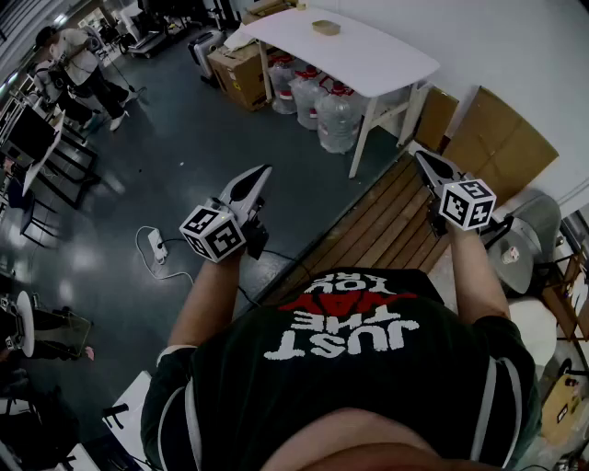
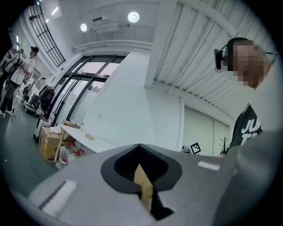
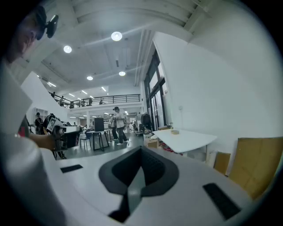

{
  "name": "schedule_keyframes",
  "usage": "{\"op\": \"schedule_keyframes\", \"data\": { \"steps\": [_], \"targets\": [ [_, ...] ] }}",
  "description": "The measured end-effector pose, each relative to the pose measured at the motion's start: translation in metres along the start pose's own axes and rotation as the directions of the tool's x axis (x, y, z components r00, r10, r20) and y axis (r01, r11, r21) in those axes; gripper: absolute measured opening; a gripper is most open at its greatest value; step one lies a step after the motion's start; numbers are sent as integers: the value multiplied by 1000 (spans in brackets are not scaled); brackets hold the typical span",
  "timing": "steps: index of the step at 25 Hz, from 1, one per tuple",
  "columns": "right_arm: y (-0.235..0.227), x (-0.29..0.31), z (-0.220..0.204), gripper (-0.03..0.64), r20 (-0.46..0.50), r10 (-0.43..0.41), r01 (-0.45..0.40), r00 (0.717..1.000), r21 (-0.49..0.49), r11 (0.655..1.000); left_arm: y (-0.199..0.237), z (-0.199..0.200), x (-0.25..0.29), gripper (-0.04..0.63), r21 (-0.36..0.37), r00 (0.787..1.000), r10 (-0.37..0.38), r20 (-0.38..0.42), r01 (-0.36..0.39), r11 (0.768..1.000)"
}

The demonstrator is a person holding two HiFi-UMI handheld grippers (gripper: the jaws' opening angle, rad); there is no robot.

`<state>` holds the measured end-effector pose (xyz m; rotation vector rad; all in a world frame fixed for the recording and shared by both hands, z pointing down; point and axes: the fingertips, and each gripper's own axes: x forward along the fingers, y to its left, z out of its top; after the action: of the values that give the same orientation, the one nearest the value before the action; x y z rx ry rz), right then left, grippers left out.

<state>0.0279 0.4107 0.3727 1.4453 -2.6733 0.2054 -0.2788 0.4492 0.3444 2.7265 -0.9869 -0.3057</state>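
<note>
Both grippers are up in the air in front of the person, and neither has anything in it. The left gripper (image 1: 259, 173) has its jaws pressed together. Its own view shows only a thin tan sliver along the seam, too narrow to say what it is. The right gripper (image 1: 422, 157) has its jaws closed on each other too, with nothing between them. Each carries one marker cube (image 1: 213, 234), so that's two cubes.

Now the hard-to-see parts. The person's dark T-shirt (image 1: 350, 368) fills the bottom of the head view and hides the floor right beneath it. The wooden slatted platform (image 1: 368, 225) lies below and between the two grippers, closer to the right one, and its near end runs under the shirt. A grey rounded machine (image 1: 526, 241) at the right edge sits partly behind the right forearm, and I can't make out what it is. One white power strip (image 1: 157, 246) lies on the dark floor (image 1: 184, 147) down-left of the left gripper, with its cable trailing toward the person.

Farther out there is one white table (image 1: 368, 55) by the wall, with one small tan box (image 1: 325, 28) on top. Three big water bottles (image 1: 338, 118) stand beneath it, and one cardboard box (image 1: 239, 74) stands at its left end. Cardboard sheets (image 1: 497, 138) lean on the wall to its right. There are at least two, but their edges overlap. One person (image 1: 78, 63) stands at the far upper left.
</note>
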Motion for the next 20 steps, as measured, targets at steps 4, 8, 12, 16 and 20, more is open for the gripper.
{"op": "schedule_keyframes", "data": {
  "steps": [4, 8, 12, 16, 20],
  "targets": [
    [3, 1, 1, 6, -9, 4, -4, 1000, -15, 1000, -2, 1, -1, -5, -1, 1000, 0, 8, 0, 1000],
    [5, 2, 2, 6, -8, 3, -3, 1000, -19, 1000, -2, 1, 0, -5, -1, 1000, -4, 9, 4, 1000],
    [5, 0, 2, 6, -8, 4, -4, 1000, -22, 1000, -3, 0, 0, -3, -8, 1000, -6, 11, 6, 1000],
    [7, -1, 3, 6, -15, 10, -10, 1000, -25, 1000, -6, 0, 0, -3, -7, 1000, -7, 7, 7, 1000],
    [8, -2, -1, 6, -11, 7, -7, 1000, -16, 1000, -7, -6, -3, -3, -10, 1000, -11, 1, 11, 1000]
  ]
}}
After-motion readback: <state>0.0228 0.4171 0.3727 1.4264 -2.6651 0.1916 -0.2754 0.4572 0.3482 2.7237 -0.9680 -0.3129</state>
